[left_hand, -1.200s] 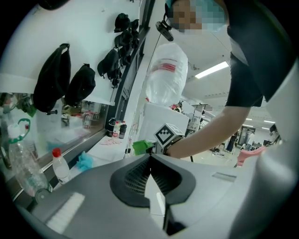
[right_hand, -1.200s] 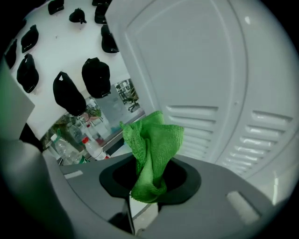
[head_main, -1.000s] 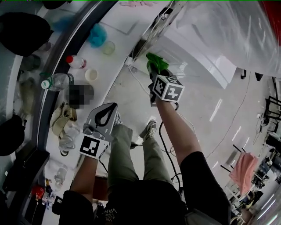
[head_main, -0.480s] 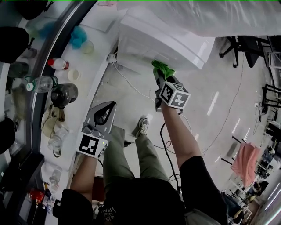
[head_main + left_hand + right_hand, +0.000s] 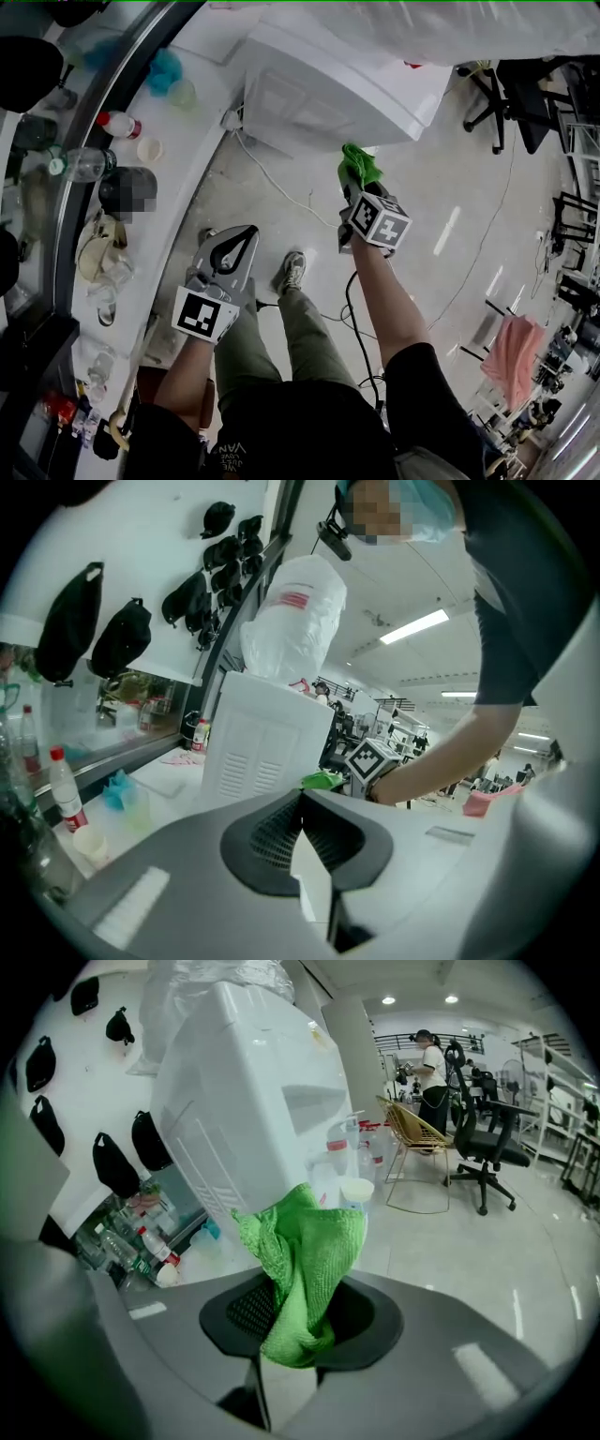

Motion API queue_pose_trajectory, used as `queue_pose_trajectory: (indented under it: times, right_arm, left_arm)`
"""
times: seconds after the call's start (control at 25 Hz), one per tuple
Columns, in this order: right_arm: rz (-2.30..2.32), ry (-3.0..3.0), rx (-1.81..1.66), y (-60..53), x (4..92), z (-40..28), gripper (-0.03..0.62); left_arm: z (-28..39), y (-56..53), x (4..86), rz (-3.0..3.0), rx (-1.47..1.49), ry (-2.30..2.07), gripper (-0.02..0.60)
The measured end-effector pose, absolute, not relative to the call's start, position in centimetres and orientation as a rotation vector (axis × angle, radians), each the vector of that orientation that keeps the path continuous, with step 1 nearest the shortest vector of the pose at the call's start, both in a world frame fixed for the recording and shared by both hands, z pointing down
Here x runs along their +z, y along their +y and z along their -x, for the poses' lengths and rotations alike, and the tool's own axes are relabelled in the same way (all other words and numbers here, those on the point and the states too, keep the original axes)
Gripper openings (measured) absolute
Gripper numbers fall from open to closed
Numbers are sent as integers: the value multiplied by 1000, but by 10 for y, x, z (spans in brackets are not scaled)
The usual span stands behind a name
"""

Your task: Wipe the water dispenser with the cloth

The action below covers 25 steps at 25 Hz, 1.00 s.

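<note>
The white water dispenser point(image 5: 323, 89) stands at the top of the head view, with a plastic-wrapped bottle on it point(image 5: 292, 611). My right gripper point(image 5: 357, 187) is shut on a bunched green cloth point(image 5: 359, 166), held just short of the dispenser's lower front. In the right gripper view the cloth point(image 5: 305, 1260) sticks up out of the jaws, with the dispenser's point(image 5: 253, 1101) vented side close behind it. My left gripper point(image 5: 246, 234) hangs lower left, shut with nothing in it. From the left gripper view the dispenser point(image 5: 262, 738) and cloth point(image 5: 322, 780) lie ahead.
A white counter point(image 5: 178, 169) runs along the left with bottles point(image 5: 117, 124), cups and a blue cloth point(image 5: 166, 67). A cable point(image 5: 272, 183) trails over the floor. Office chairs point(image 5: 487, 1147) and a person point(image 5: 433, 1068) are further off on the right.
The head view has swung so that more of the dispenser shows. The right gripper with the cloth now sits a little lower against the dispenser. The left gripper stays low and shut.
</note>
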State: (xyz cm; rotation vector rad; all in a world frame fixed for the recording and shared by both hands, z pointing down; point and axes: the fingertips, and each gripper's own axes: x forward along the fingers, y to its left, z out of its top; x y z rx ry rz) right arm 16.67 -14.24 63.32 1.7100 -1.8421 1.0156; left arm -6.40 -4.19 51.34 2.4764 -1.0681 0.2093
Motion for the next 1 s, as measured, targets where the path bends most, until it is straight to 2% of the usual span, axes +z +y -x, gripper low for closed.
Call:
queue_pose_trajectory:
  times: [0.28, 0.6, 0.76, 1.0]
  right_arm:
    - [-1491, -1931, 1015, -143, 668, -73, 120]
    - [-1398, -1994, 975, -206, 696, 38, 120]
    - [-1426, -1982, 976, -237, 708, 63, 120]
    - [-1509, -1949, 1024, -258, 720, 61, 120]
  left_arm:
    - [116, -50, 533, -2433, 236, -1132, 3]
    - [174, -63, 544, -2437, 300, -1110, 2]
    - [195, -77, 546, -2451, 323, -1093, 2]
    - [204, -91, 542, -2494, 324, -1069, 2]
